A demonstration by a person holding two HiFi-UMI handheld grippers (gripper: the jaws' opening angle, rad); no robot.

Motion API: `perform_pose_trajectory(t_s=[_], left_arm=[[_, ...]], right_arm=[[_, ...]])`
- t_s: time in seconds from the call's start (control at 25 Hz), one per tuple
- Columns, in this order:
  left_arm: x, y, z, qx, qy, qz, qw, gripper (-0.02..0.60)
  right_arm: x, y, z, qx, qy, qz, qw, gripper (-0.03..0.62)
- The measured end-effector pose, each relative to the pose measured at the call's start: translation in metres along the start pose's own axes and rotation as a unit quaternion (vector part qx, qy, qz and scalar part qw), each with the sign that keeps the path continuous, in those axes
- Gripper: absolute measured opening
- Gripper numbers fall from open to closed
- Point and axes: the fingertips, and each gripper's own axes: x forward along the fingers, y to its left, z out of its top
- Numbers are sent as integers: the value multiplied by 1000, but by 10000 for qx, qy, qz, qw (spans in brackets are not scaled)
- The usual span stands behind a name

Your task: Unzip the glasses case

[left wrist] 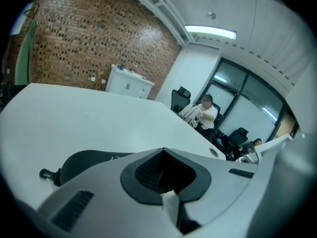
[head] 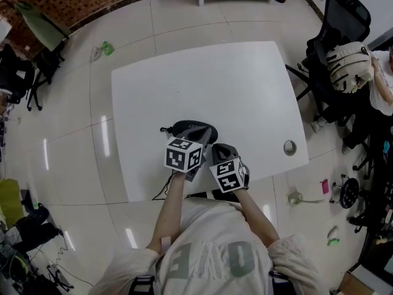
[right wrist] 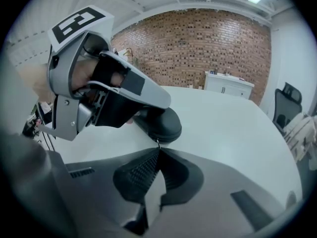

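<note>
A black glasses case (head: 184, 128) lies on the white table (head: 202, 78) close to its front edge. In the right gripper view the case (right wrist: 163, 125) sits just beyond my right gripper (right wrist: 158, 150), whose jaws are shut on the thin metal zipper pull (right wrist: 157, 143) at the case's near end. My left gripper (right wrist: 163, 103) rests on top of the case from the left. In the left gripper view the left gripper (left wrist: 163, 150) has its jaws shut tip to tip with nothing between them, and the case (left wrist: 84, 160) shows behind its left jaw. In the head view both marker cubes cover the jaws.
A round cable hole (head: 290, 147) is in the table near its right front corner. A black office chair with a pale backpack (head: 347, 60) stands right of the table. A thin cord (head: 163, 186) hangs over the front edge. A person (left wrist: 205, 114) sits in the background.
</note>
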Motion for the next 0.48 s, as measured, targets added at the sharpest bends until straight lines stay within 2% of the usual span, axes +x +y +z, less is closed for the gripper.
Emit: perform_pose_trajectory(t_s=[0.12, 0.36, 0.48], left_arm=[[0, 0, 0, -61, -13, 80, 9999, -3], [-3, -3, -5, -158, 3, 149, 9998, -3], [-5, -1, -6, -249, -126, 200, 9994, -3]], right_arm=[[-3, -5, 0, -280, 0, 45, 9996, 0], [-15, -29, 12, -338, -280, 58, 9990, -2], [-25, -33, 24, -478, -528, 769, 9945, 0]])
